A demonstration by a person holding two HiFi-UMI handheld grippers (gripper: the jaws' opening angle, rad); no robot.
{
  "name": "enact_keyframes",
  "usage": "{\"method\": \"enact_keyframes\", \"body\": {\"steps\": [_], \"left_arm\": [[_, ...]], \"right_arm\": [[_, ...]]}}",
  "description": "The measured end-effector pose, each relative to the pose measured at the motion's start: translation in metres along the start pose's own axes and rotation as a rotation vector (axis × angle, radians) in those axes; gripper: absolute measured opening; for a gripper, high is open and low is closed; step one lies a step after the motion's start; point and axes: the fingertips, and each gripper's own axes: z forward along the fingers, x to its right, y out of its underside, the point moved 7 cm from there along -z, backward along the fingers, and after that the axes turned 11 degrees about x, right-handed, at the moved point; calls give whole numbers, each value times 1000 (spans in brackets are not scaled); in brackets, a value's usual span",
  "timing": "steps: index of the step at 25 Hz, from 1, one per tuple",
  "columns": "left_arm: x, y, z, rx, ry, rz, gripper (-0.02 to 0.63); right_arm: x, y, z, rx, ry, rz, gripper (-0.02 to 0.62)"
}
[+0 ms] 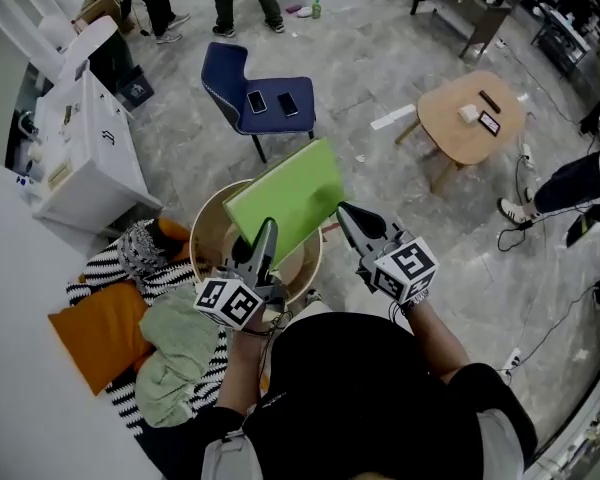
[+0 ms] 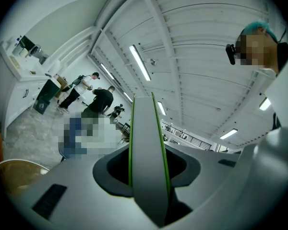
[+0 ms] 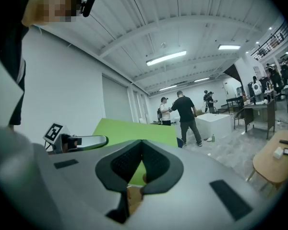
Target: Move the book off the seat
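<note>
- At the centre of the head view, the green book is tilted in the air over the round wooden stool.
- The left gripper clamps the book's lower edge. Its jaws are narrow, with the book's edge pressed between the pads.
- The right gripper sits just beside the book's lower right edge, its jaws drawn together on nothing.
- Above these in the frame, a blue chair carries two phones.
</note>
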Motion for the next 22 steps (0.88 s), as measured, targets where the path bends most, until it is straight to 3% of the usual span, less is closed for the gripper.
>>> {"method": "enact_keyframes", "body": {"steps": [8,14,22], "left_arm": [[-32,1,9,54,-149,9,148],[-51,-2,32,173,-291,30,148],[-45,20,71,311,-512,47,147]], "right_arm": [[31,13,65,-40,-133,45,15],[61,19,120,-87,-306,66,15],[123,18,177,-176,-515,109,15]]}}
